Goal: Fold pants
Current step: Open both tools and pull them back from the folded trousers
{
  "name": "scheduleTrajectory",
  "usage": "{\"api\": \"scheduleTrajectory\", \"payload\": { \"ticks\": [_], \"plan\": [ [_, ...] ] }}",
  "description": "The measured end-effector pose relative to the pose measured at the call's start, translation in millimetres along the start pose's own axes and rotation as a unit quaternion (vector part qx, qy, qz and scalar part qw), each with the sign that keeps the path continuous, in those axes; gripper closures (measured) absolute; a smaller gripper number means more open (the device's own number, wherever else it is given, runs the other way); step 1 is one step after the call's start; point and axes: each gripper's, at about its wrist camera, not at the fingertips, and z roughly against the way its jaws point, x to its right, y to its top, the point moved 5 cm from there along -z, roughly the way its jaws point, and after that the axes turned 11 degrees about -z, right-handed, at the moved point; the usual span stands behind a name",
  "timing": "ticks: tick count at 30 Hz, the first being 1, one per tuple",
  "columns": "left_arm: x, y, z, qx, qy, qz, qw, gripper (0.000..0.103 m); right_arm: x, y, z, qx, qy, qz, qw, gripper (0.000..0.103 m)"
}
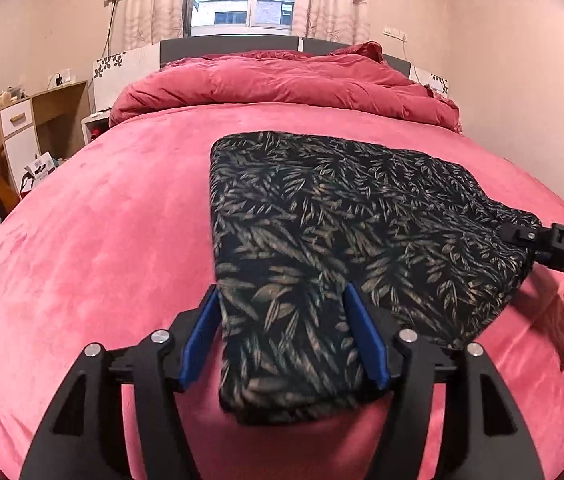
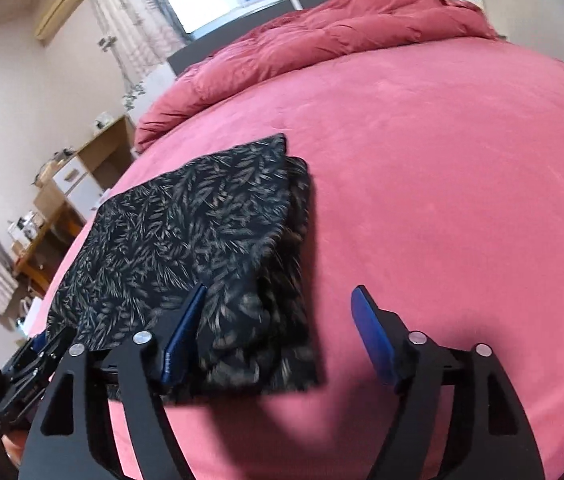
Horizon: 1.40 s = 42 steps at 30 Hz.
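Note:
The pants are black with a pale leaf print and lie folded into a rough rectangle on the pink bed. In the left wrist view my left gripper is open, its blue pads straddling the near corner of the fabric. The right gripper shows at the right edge, at the cloth's right corner. In the right wrist view the pants lie left of centre and my right gripper is open wide, its left blue pad over the near corner of the pants, its right pad over bare sheet.
The pink bed sheet extends all around the pants. A bunched red duvet lies at the head of the bed. A wooden desk with drawers stands left of the bed. A window with curtains is behind the headboard.

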Motion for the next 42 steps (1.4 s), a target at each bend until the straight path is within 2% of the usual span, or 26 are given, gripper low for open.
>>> {"api": "scheduleTrajectory", "payload": {
  "ticks": [4, 9, 13, 16, 20, 22, 27, 34, 39, 42],
  "plan": [
    [-3.4, -5.6, 6.2, -0.004, 0.007, 0.003, 1.0000, 0.031, 11.8, -10.3, 13.3, 0.003, -0.015, -0.016, 1.000, 0.030],
    [-7.9, -12.9, 12.6, -0.010, 0.015, 0.011, 0.9998, 0.029, 13.9, -9.4, 14.5, 0.013, -0.015, -0.020, 1.000, 0.026],
    [-4.1, -17.2, 29.2, -0.010, 0.044, 0.021, 0.9988, 0.002, -14.4, -19.0, 41.6, 0.055, -0.035, 0.058, 0.996, 0.022],
    [6.0, -21.7, 43.2, -0.006, 0.033, 0.029, 0.9990, 0.002, -25.8, -32.5, 54.6, 0.072, -0.055, 0.084, 0.992, 0.019],
    [24.6, -28.6, 62.1, -0.005, 0.071, 0.001, 0.9974, 0.002, -30.5, -51.6, 66.4, 0.070, -0.058, 0.079, 0.993, 0.014],
    [31.3, -31.6, 71.9, -0.003, 0.074, -0.002, 0.9972, 0.002, -32.9, -60.3, 73.9, 0.076, -0.063, 0.082, 0.992, 0.013],
    [28.1, -38.5, 88.3, -0.015, 0.074, 0.033, 0.9966, 0.002, -40.7, -78.2, 93.8, 0.102, -0.081, 0.102, 0.986, 0.004],
    [31.7, -49.9, 115.4, -0.012, 0.132, 0.008, 0.9911, 0.002, -47.4, -102.2, 108.6, 0.113, -0.098, 0.122, 0.981, 0.004],
    [26.6, -48.7, 132.5, 0.000, 0.140, 0.025, 0.9899, 0.002, -59.7, -121.4, 120.6, 0.135, -0.113, 0.156, 0.972, 0.004],
    [25.5, -47.6, 136.9, 0.003, 0.142, 0.031, 0.9894, 0.002, -63.3, -124.6, 123.9, 0.139, -0.105, 0.162, 0.971, 0.004]
  ]
}}
